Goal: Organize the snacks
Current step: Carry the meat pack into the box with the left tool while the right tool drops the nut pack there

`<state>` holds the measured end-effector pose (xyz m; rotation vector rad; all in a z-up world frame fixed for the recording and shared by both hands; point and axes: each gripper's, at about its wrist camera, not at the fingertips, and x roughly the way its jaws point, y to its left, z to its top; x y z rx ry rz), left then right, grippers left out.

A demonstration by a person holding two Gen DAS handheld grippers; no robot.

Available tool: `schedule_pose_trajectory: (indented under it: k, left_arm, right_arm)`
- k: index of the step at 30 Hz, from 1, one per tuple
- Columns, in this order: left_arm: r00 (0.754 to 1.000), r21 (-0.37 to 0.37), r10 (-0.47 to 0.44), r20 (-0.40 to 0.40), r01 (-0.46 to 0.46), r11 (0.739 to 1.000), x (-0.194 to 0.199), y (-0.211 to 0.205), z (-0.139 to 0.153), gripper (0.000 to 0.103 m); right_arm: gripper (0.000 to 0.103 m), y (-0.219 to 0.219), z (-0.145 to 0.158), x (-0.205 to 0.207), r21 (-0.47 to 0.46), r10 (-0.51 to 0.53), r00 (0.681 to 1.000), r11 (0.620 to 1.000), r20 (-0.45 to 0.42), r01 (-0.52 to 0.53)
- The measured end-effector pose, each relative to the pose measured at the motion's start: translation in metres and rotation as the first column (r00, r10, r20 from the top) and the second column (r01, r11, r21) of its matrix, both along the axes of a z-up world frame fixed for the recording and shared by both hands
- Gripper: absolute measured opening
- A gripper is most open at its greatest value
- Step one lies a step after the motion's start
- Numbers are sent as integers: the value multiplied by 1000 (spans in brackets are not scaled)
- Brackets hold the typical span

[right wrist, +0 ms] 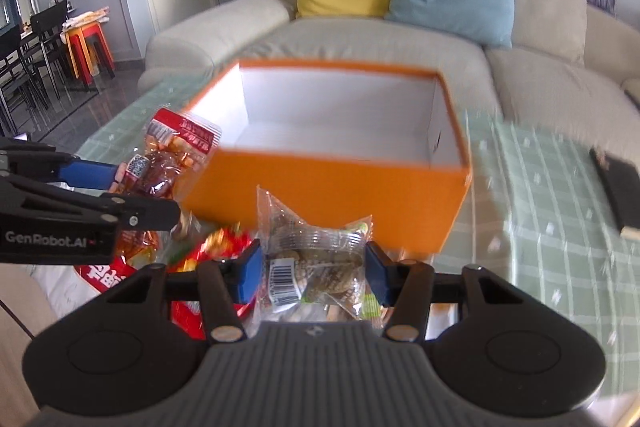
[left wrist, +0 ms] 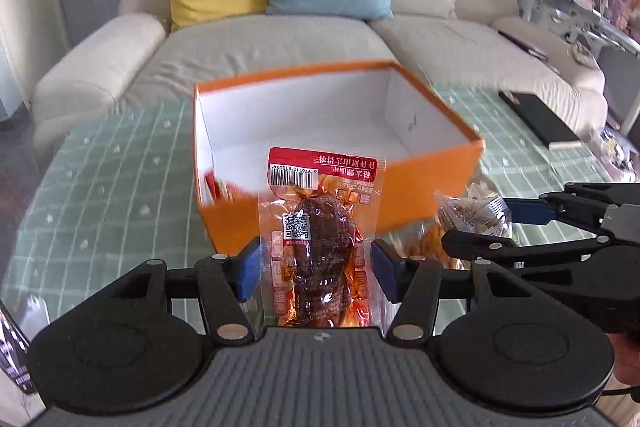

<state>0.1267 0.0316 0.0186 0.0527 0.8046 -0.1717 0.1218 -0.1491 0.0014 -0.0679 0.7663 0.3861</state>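
Before the open orange cardboard box (left wrist: 424, 187):
Left tongs (left wrist: 316, 271): clamped on a clear red-labelled packet of brown meat (left wrist: 316, 247).
Right tongs (right wrist: 314, 273): clamped on a clear crinkled snack pouch (right wrist: 316, 259).

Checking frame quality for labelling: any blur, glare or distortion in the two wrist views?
Left wrist: orange box smeared by motion, held red-labelled packet sharp, fisheye bends the sofa. Right wrist: box rim and table blurred, held clear packet fairly sharp, glare on the glass tabletop.

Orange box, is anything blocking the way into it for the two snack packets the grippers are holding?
Nothing visible does. The orange box is open-topped, with no lid. The left gripper holds the red packet, the right gripper the clear packet, both just short of its near wall.
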Motion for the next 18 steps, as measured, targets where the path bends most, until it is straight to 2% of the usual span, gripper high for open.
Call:
schedule_pose_trajectory:
  k: [9,18]
  left_arm:
    - [998,-58,24,54,-20,998,45,-6,28,65]
    - [998,-69,60,32,-58,996,97,-13,28,65]
  right_arm:
    - [51,-3,36,48,-38,13,997,999,73,-10]
    - [51,0,40,107,-86,40,997,996,59,-35]
